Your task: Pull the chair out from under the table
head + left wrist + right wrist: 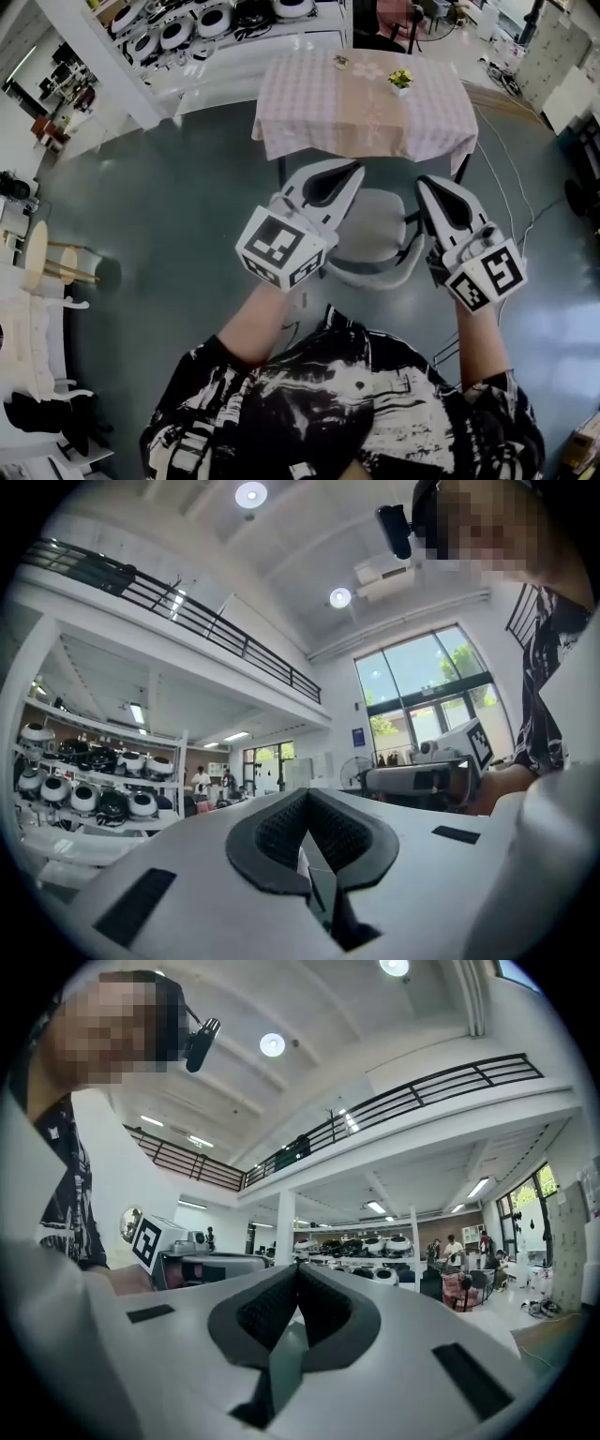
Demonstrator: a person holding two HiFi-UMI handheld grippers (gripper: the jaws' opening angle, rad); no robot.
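- Chair (pixel 375 225) sits at the table's (pixel 300 103) near edge, its seat showing.
- We judge it light and stiff; its curved backrest rim looks like our best hold.
- Left gripper (pixel 352 171) and right gripper (pixel 425 185): both closed, empty, hovering above.

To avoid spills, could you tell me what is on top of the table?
A checked cloth, a beige runner, a small pot of yellow flowers and a tiny unidentifiable item. The cloth hides the tabletop itself.

Worn: short-sleeved shirt (pixel 337 403), black-and-white abstract print. Tools, left gripper (pixel 354 172) and right gripper (pixel 424 185): white shells, dark grey ribbed pads (pixel 281 832), cubes (pixel 281 248) with black square markers.
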